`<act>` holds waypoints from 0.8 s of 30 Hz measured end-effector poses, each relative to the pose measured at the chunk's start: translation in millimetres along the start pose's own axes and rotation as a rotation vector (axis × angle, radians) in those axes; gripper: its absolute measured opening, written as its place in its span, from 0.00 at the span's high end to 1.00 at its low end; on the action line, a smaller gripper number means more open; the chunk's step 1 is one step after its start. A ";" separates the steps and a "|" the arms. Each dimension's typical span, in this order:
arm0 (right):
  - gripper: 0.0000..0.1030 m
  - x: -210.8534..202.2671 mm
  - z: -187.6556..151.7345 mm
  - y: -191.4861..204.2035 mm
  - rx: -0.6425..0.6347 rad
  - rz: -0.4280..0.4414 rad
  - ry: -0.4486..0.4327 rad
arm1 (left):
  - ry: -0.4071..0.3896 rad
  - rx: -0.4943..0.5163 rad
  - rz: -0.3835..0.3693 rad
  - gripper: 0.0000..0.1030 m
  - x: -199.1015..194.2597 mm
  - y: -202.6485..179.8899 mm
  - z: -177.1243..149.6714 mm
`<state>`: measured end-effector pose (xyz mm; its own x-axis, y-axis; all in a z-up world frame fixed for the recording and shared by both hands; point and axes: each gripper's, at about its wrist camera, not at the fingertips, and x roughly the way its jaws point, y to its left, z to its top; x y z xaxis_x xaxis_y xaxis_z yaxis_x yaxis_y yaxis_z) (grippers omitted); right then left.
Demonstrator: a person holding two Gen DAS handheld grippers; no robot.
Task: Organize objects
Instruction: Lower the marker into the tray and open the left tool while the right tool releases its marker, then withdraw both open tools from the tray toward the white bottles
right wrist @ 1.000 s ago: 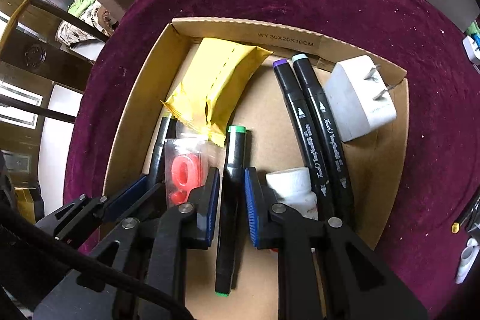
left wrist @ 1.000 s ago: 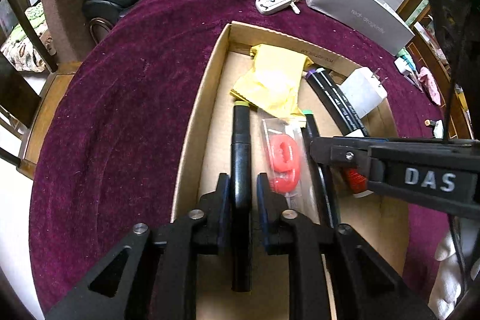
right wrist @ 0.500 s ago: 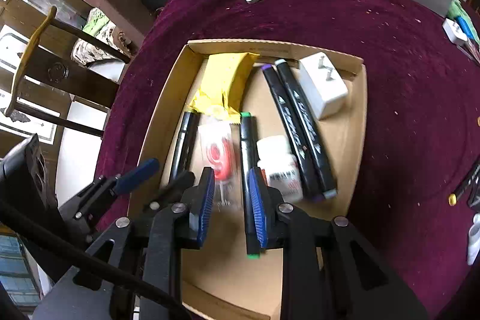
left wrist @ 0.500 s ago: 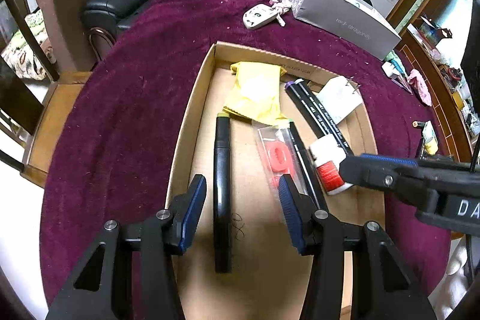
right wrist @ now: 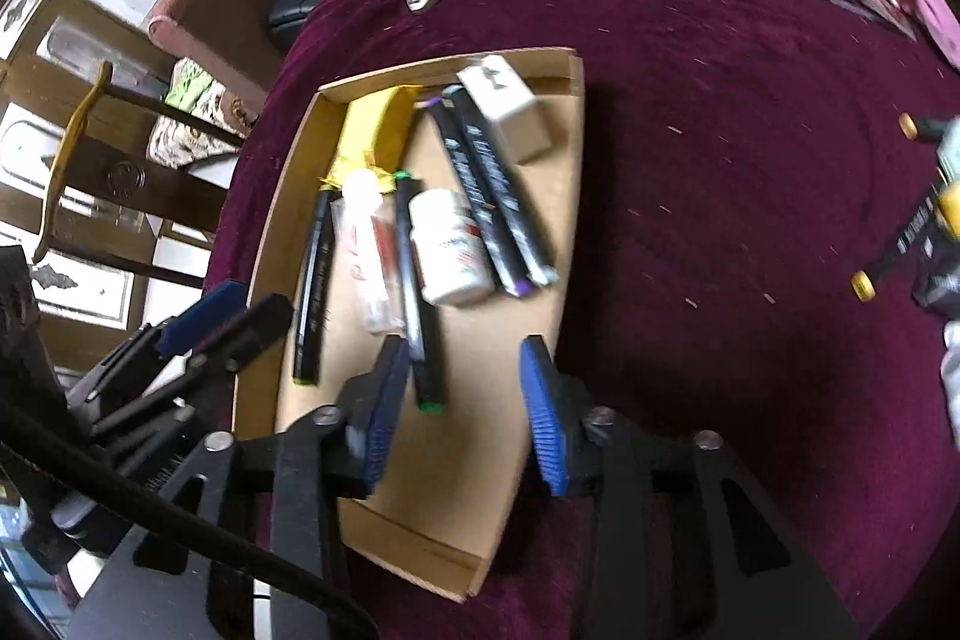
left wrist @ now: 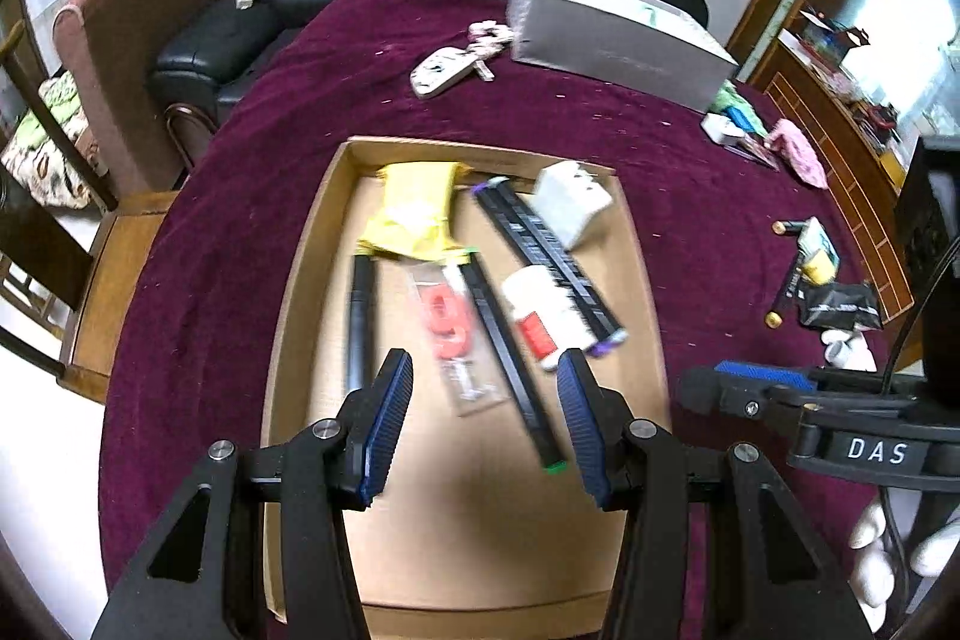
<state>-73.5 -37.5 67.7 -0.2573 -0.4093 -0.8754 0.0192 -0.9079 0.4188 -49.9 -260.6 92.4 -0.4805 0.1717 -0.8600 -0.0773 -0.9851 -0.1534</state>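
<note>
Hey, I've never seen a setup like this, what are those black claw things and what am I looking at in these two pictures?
Those claws are hand-held grippers; a person holds one in each hand. Each picture comes from a camera on one gripper, looking along its fingers. The left gripper and right gripper have both just been opening, with nothing pressed between their pads. Below them, a cardboard box sits on a maroon tablecloth. In it lie black markers, a yellow packet, a white bottle, a white plug adapter and a red item in a clear bag. Nothing is held.
</note>
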 end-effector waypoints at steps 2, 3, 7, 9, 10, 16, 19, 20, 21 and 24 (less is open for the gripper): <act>0.62 -6.9 -5.3 -13.0 0.019 0.008 -0.005 | 0.005 0.020 0.001 0.57 -1.7 -17.1 -1.5; 0.62 -11.4 -8.4 -20.9 0.032 0.012 -0.008 | 0.008 0.027 -0.001 0.57 -2.0 -24.6 -2.4; 0.62 -31.7 -22.0 -56.4 0.082 0.028 -0.022 | 0.017 0.062 -0.008 0.57 -4.0 -57.5 -6.5; 0.61 -40.4 -26.8 -69.5 0.099 0.032 -0.029 | 0.020 0.078 -0.009 0.57 -5.5 -73.8 -8.5; 0.59 -46.3 -30.9 -80.1 0.112 0.036 -0.036 | 0.021 0.084 -0.010 0.57 -6.1 -80.5 -9.6; 0.57 -66.0 -43.3 -118.7 0.166 0.059 -0.054 | 0.038 0.107 -0.012 0.57 -10.7 -118.7 -17.1; 0.57 -77.7 -50.5 -139.2 0.189 0.077 -0.070 | 0.052 0.111 -0.017 0.57 -12.9 -135.1 -21.1; 0.57 -80.3 -52.7 -145.1 0.195 0.082 -0.075 | 0.054 0.110 -0.018 0.57 -13.4 -138.4 -22.4; 0.57 -85.9 -56.4 -155.0 0.205 0.084 -0.084 | 0.058 0.109 -0.020 0.57 -14.3 -143.9 -25.0; 0.57 -102.8 -64.8 -180.9 0.230 0.081 -0.113 | 0.069 0.104 -0.030 0.57 -14.4 -155.1 -32.5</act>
<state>12.2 162.9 66.3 -0.3707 -0.4554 -0.8094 -0.1728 -0.8225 0.5419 -2.6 -110.1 112.8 -0.4160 0.1975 -0.8877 -0.1828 -0.9744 -0.1311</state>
